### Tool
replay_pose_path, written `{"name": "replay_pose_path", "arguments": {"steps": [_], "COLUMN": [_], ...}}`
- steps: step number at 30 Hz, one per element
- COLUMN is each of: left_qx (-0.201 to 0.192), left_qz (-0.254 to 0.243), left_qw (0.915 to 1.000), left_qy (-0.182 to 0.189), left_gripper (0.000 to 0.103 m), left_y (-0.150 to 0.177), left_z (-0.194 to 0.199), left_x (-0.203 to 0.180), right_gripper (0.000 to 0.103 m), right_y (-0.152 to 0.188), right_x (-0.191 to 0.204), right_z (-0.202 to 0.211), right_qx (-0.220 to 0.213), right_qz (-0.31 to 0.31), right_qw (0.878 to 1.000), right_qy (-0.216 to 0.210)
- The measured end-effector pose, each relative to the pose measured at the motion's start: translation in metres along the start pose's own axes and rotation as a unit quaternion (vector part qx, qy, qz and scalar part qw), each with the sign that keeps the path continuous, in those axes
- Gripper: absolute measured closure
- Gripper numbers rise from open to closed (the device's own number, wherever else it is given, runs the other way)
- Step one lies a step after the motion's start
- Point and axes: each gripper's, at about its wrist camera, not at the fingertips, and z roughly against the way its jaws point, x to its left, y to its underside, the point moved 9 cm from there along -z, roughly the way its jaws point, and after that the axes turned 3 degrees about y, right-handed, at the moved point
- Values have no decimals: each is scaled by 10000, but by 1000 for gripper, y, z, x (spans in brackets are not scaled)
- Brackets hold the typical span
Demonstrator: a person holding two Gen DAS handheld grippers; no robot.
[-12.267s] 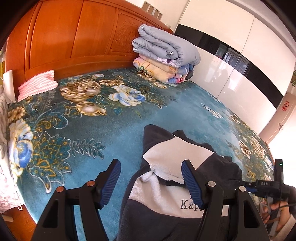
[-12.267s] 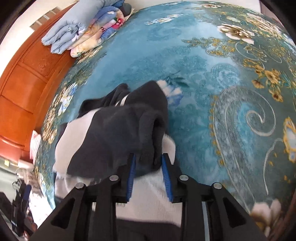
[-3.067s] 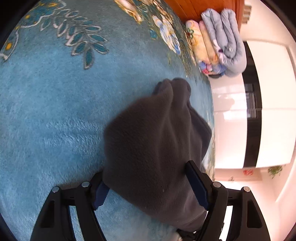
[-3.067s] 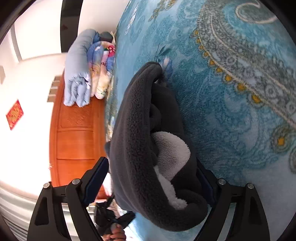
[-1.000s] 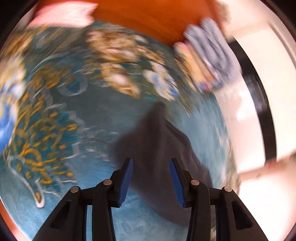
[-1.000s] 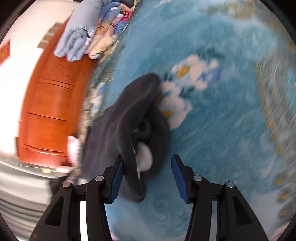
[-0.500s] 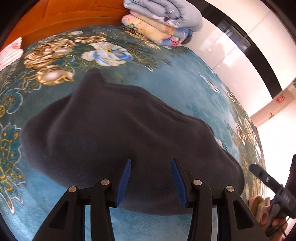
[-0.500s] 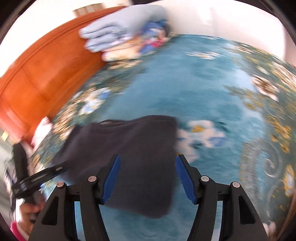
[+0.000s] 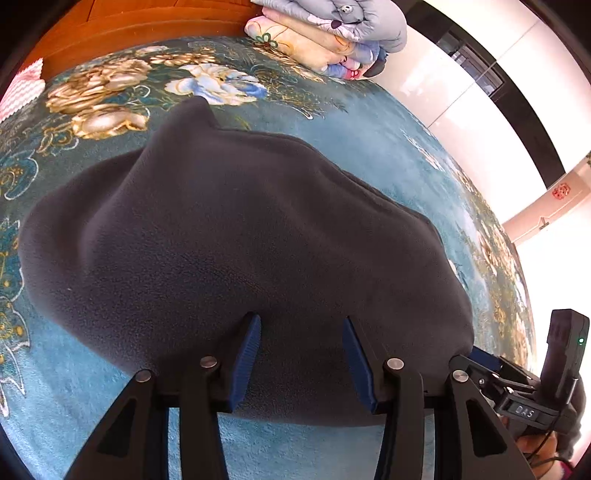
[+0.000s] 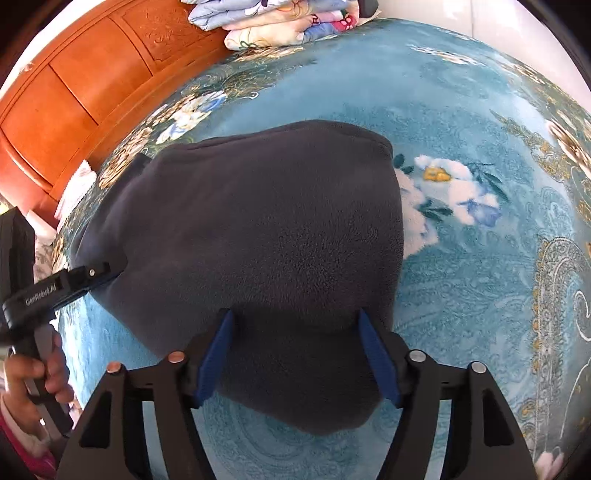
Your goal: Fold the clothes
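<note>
The dark grey fleece garment (image 9: 236, 236) lies folded into a thick bundle on the teal floral bedspread (image 10: 480, 110), out in its middle, well apart from the stacked quilts (image 9: 332, 33) by the wooden headboard (image 10: 74, 88). The left gripper (image 9: 301, 354) hovers over the bundle's near edge, jaws parted and not pinching the fleece. The right gripper (image 10: 295, 354) straddles the bundle's other end; its jaws have just been opening, released, with fleece lying loose between the 2 blue pads (image 10: 378, 363).
</note>
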Motion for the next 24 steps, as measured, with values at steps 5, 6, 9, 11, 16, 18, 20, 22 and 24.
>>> {"name": "replay_pose_path", "arguments": {"steps": [5, 6, 9, 11, 16, 18, 20, 22, 24], "left_qx": [7, -27, -122, -64, 55, 47, -9, -82, -150], "left_qz": [-306, -393, -648, -759, -1392, -1584, -1736, -1876, -1999], "left_qw": [9987, 9983, 9964, 9952, 9835, 9789, 9748, 9710, 9672], "left_qy": [-402, -434, -530, -607, -1159, -1291, -1397, -1479, -1559], "left_gripper": [41, 40, 39, 39, 32, 26, 24, 23, 22], "left_y": [13, 18, 34, 46, 59, 60, 61, 61, 64], "left_z": [8, 12, 22, 20, 11, 8, 4, 1, -3], "left_x": [-18, -24, -42, -53, -70, -75, -74, -74, -73], "right_gripper": [14, 14, 14, 14, 14, 14, 14, 14, 14], "right_y": [5, 5, 10, 21, 64, 79, 91, 96, 97], "right_x": [15, 20, 27, 22, -9, -20, -29, -34, -34], "right_z": [3, 13, 40, 48, 49, 44, 38, 32, 29], "right_qx": [9, -141, -519, -561, -322, -272, -236, -274, -393], "right_qz": [248, 257, 186, 116, -272, -395, -432, -423, -358], "right_qw": [9994, 9995, 9985, 9984, 9987, 9981, 9972, 9964, 9960], "right_qy": [220, 148, -11, 23, 282, 388, 558, 681, 723]}}
